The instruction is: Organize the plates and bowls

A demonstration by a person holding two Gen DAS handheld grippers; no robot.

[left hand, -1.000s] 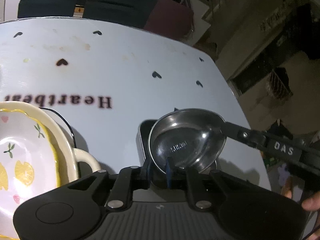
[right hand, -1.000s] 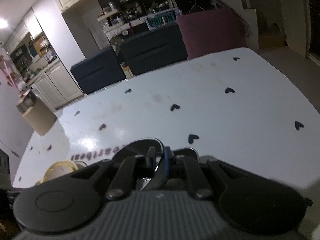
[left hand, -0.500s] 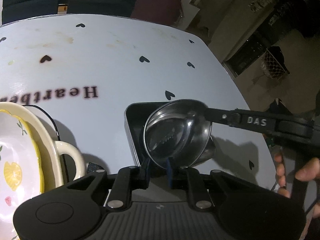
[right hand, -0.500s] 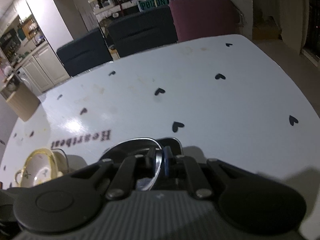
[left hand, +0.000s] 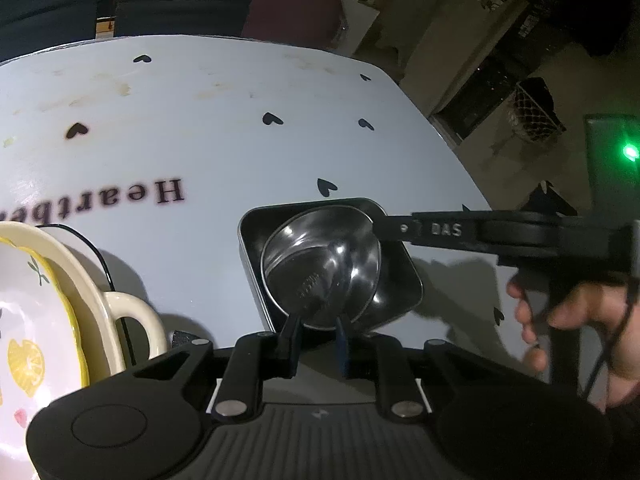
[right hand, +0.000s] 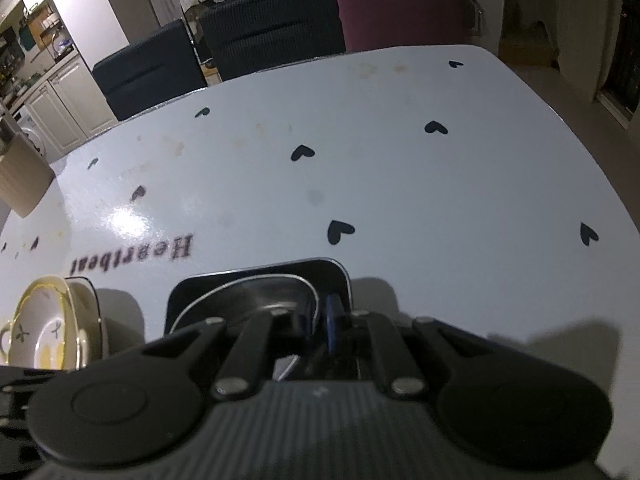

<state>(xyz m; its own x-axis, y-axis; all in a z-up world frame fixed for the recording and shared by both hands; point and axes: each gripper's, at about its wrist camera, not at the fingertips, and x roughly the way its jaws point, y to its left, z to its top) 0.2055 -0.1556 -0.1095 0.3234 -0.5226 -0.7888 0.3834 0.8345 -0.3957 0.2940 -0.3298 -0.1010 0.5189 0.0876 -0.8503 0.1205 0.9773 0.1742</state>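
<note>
White heart-print worktop [left hand: 240,140]: steel bowl [left hand: 320,268] lowered into black tray [left hand: 250,240], right tool [right hand: 318,322] clamped on rim, left tool [left hand: 316,336] just loosening; lemon bowls [left hand: 36,320] unsorted.

Shiny metal bowl [left hand: 320,268] sits in a glossy black tray [left hand: 256,236]; glazed ceramic dish [left hand: 44,320] on a smooth, glossy tabletop [left hand: 240,152].

The far half of the table [right hand: 400,184] is bare and gives open room to pass. Near the front, the black tray [left hand: 256,240] with the steel bowl [left hand: 320,264] stands in the way. Left of it, the lemon dish [left hand: 48,320] and its handle [left hand: 136,320] block the near corner; only a narrow gap lies between them.
</note>
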